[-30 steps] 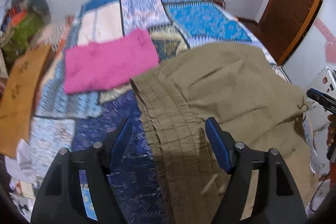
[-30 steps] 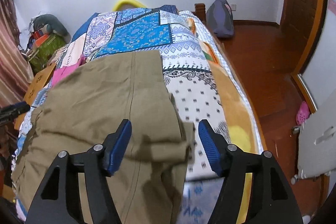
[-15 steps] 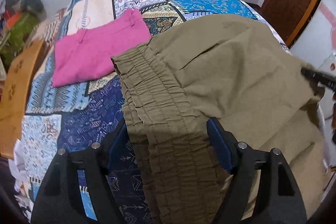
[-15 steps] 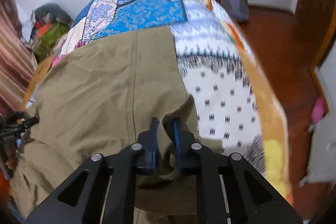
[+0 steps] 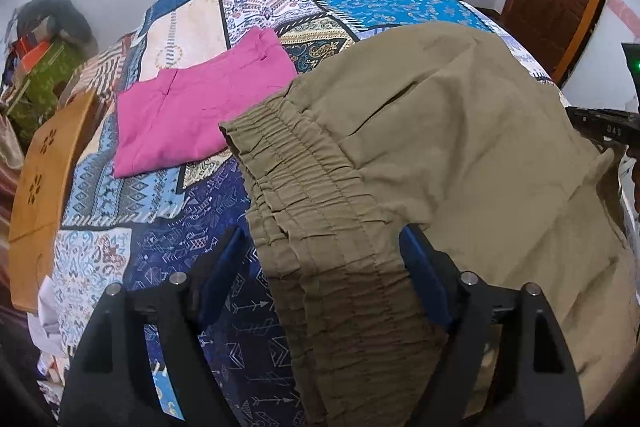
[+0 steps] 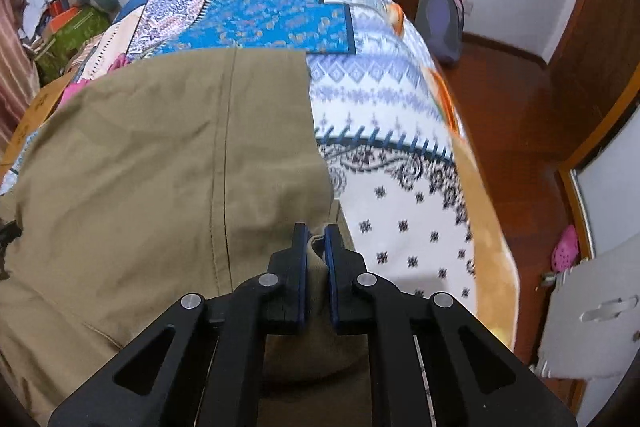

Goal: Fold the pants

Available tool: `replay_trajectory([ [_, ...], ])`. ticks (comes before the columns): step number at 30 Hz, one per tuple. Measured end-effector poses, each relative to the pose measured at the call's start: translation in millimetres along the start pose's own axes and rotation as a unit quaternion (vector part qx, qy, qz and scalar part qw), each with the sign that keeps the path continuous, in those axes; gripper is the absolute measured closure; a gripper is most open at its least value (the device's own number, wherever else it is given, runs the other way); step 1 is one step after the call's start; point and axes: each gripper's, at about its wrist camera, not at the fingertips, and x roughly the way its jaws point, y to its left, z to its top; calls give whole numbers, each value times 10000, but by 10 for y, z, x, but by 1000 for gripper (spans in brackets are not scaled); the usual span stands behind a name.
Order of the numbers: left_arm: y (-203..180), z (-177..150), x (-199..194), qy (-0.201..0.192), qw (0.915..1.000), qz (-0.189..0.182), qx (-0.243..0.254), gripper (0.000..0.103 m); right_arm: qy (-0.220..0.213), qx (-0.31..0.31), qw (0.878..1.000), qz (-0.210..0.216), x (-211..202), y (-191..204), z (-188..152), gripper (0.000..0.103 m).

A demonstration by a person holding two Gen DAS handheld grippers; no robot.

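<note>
A: Where are the olive pants?

B: Spread over the near part of the bed, on its patchwork quilt. The elastic waistband lies towards the left tongs.

A: And the left tongs?

B: Apart, and they have just been opening wider. The waistband lies between the blue pads, but they do not press on it.

A: The right tongs?

B: Clamped together on a pinch of the pants' edge, near the quilt's white patch.

A: Anything else on the bed?

B: A folded pink garment lies flat just beyond the waistband.
</note>
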Motion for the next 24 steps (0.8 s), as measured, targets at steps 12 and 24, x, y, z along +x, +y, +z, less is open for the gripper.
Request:
replay_trajectory([
  [12,206,256,-692,-704,9966,300,303,21,-627,81,9971,430,-813,-23,161,42],
  [24,738,878,-330,-557,9977,119,-378,19,-857,401,9938,592,-542,-89,765,40],
])
